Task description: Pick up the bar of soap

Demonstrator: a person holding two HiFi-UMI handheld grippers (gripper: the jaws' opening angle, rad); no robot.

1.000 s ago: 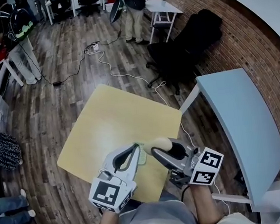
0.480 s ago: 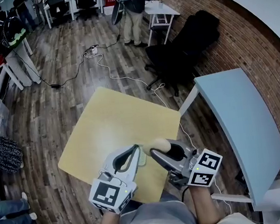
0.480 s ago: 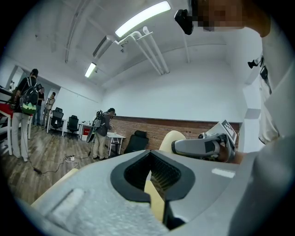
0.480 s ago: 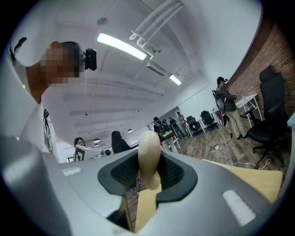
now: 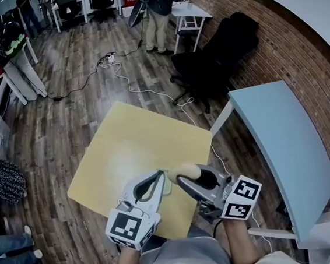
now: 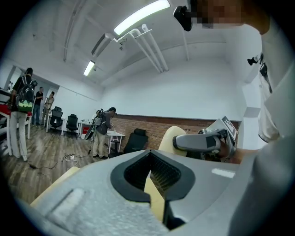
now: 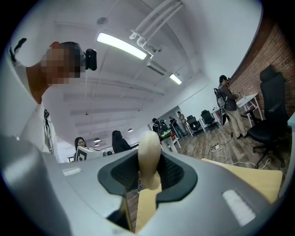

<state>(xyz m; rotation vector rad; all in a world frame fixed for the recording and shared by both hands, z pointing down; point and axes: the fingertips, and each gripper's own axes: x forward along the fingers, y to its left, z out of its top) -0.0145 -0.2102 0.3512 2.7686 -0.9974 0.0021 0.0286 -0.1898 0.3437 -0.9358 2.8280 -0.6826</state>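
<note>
A cream bar of soap (image 5: 186,169) stands on edge between the jaws of my right gripper (image 5: 184,176), held just above the front part of the yellow table (image 5: 137,143). In the right gripper view the soap (image 7: 148,147) sticks up from the right gripper (image 7: 148,173), pinched by both pads. My left gripper (image 5: 160,177) hovers close to the soap's left, its jaws together with nothing between them. The left gripper view looks along the left gripper (image 6: 154,186) and has the soap (image 6: 169,137) behind it. A small pale patch (image 5: 167,185) beside the left tip is too blurred to name.
A light blue table (image 5: 283,145) stands to the right. A black office chair (image 5: 216,58) is beyond the yellow table's far corner. A white cable (image 5: 142,87) trails over the wooden floor. People stand at the far left and far back.
Both grippers and the soap hold the same place. Only the people at the far left have shifted a little.
</note>
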